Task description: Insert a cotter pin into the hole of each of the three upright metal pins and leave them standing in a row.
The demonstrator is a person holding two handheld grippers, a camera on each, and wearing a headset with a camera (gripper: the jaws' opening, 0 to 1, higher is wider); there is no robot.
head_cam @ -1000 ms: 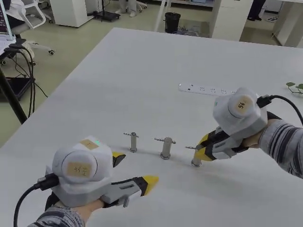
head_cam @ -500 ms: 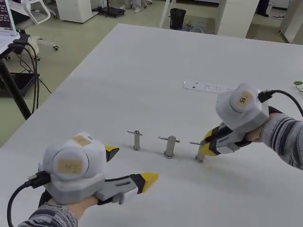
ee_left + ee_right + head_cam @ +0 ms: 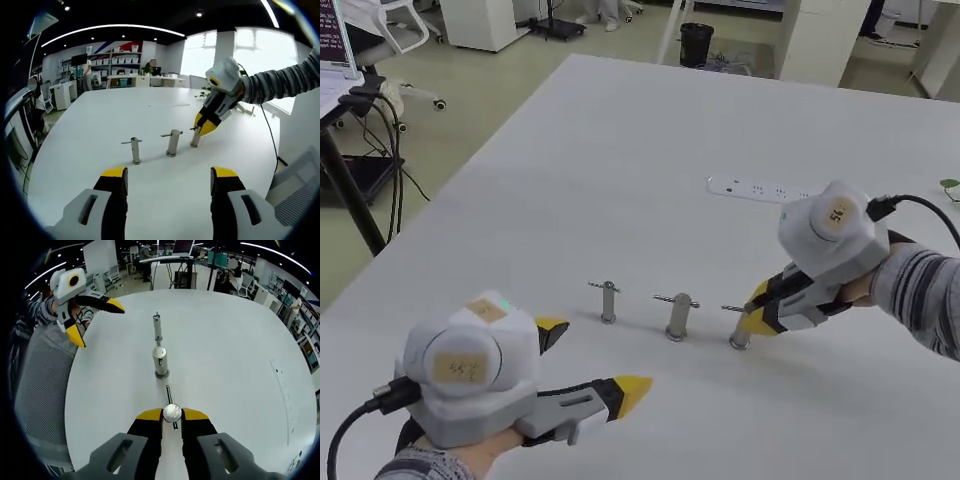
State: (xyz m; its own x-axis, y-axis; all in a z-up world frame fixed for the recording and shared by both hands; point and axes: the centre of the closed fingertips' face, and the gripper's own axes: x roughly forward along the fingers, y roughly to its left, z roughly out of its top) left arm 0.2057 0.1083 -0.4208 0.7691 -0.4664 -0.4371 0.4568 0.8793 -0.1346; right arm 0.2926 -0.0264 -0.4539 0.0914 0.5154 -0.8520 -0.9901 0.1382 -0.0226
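Your right gripper [image 3: 750, 313] pinches the rightmost metal pin [image 3: 739, 340], which carries a cotter pin [image 3: 731, 309]; your left gripper [image 3: 593, 355] hovers, jaws spread, over the counter [image 3: 620, 180].

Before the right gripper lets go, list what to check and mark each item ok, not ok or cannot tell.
1. Left pin upright, left cotter pin through it: ok.
2. Middle pin upright, middle cotter pin through it: ok.
3. Right cotter pin through the right pin: ok, it sticks out on both sides in the right gripper view.
4. Right pin standing free: not ok, the right gripper is shut on it.
5. Three pins in a row: ok.
6. Left gripper clear of the pins: ok, open and apart from them.
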